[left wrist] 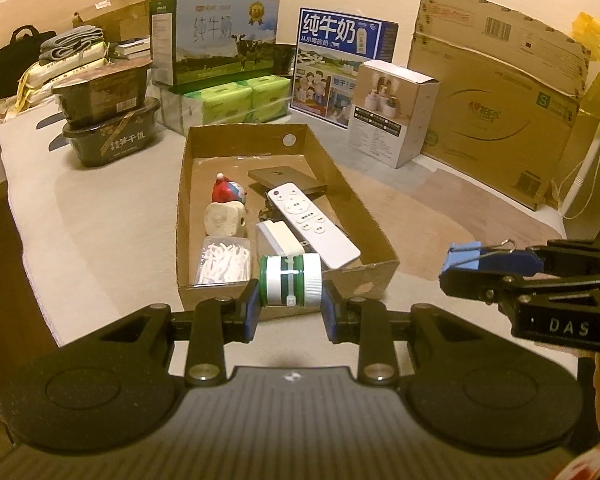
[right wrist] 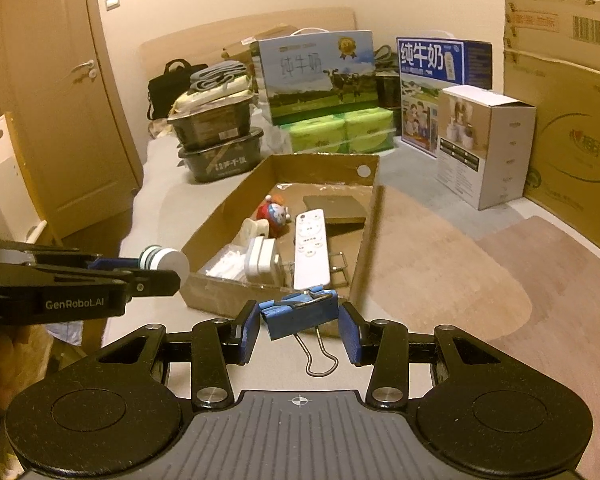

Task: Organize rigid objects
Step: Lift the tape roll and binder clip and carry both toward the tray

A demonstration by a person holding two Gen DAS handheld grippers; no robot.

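Note:
An open cardboard box [left wrist: 292,280] [right wrist: 236,300] lies on the bed and holds a white remote [left wrist: 312,220] [right wrist: 311,248], a red figurine [left wrist: 228,190], a white charger [left wrist: 278,238], a pack of floss picks [left wrist: 224,260] and a dark flat case [left wrist: 288,180]. My left gripper [left wrist: 290,306] is shut on a green and white jar [left wrist: 291,279], held over the box's near wall; it also shows in the right wrist view [right wrist: 162,258]. My right gripper [right wrist: 298,330] is shut on a blue binder clip [right wrist: 300,314], just before the box's near edge; the clip also shows in the left wrist view [left wrist: 466,256].
Behind the box stand milk cartons [left wrist: 220,40], green tissue packs [left wrist: 236,100], black food tubs [left wrist: 108,128], a white appliance box [left wrist: 392,112] and a big cardboard carton [left wrist: 496,92]. A wooden door [right wrist: 60,100] is at the left.

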